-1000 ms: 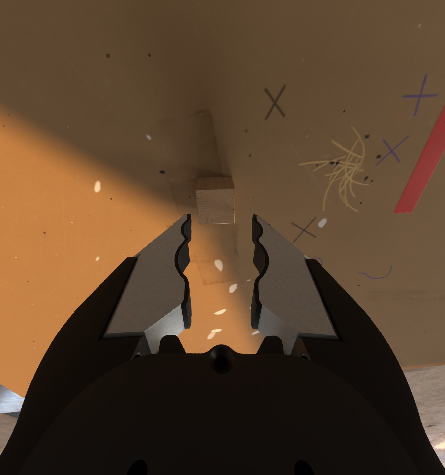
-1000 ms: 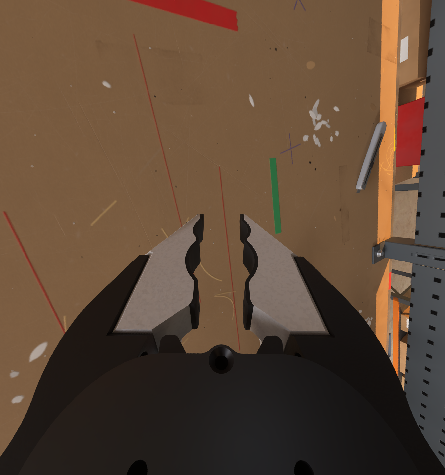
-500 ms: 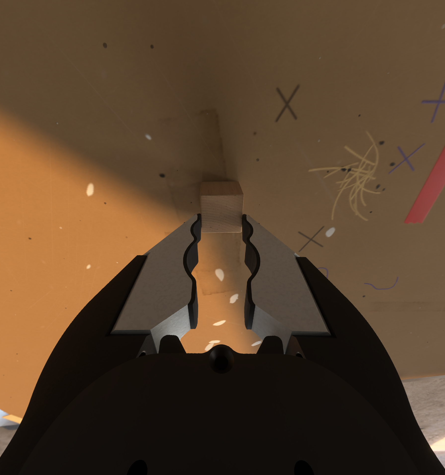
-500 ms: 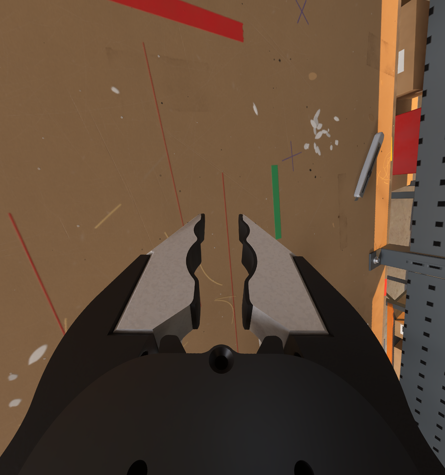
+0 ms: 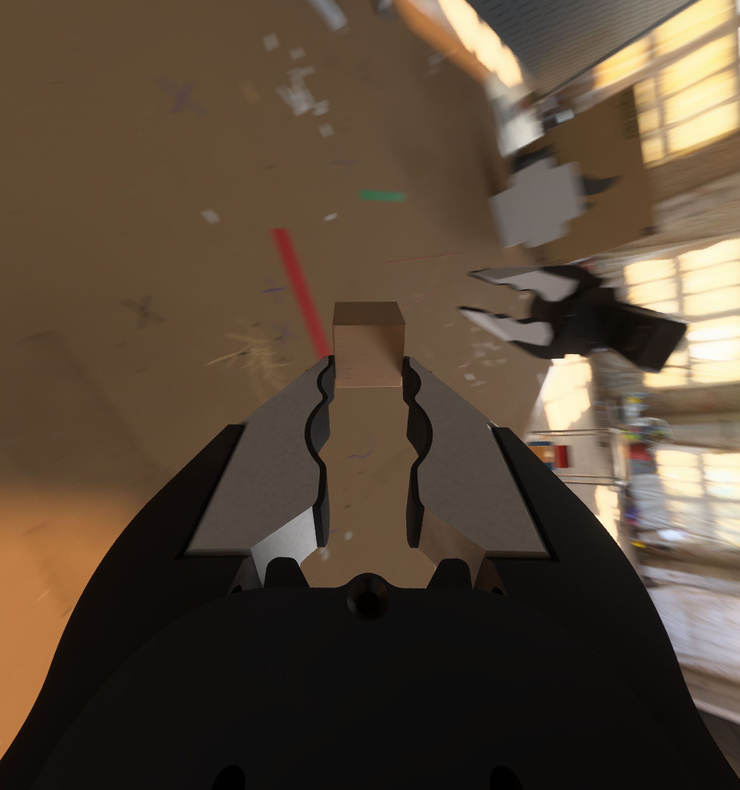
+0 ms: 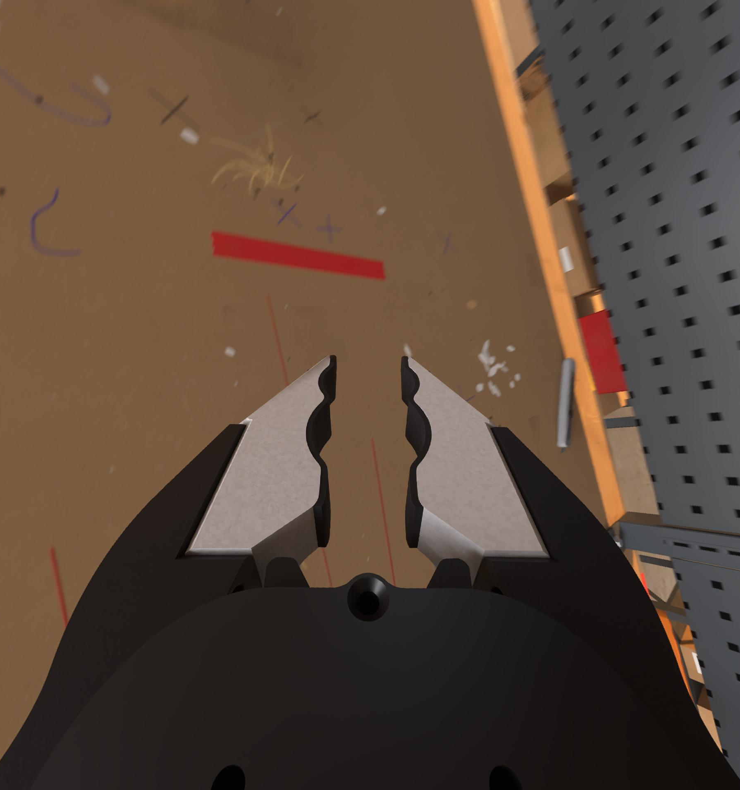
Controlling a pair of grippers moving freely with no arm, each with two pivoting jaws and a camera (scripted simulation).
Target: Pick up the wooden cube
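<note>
The wooden cube (image 5: 368, 346) is a small pale block held between the tips of my left gripper (image 5: 368, 369), which is shut on it and holds it above the brown workbench (image 5: 146, 213). The background in the left wrist view is blurred by motion. My right gripper (image 6: 368, 367) is empty, its jaws a small gap apart, over the bench. It also shows in the left wrist view (image 5: 530, 308) to the right of the cube, well apart from it. The cube does not show in the right wrist view.
Red tape strip (image 6: 297, 255), straw-like shavings (image 6: 253, 164) and white chips (image 6: 494, 369) lie on the bench. A grey tool (image 6: 566, 404) lies by the orange bench edge (image 6: 530, 213). A dark pegboard (image 6: 680, 256) stands right. Bright windows (image 5: 702, 299) show beyond.
My left gripper has lifted and tilted up with the cube in its tips; the view swung from the bench toward the room. My right gripper also moved over the bench, toward the red tape.
</note>
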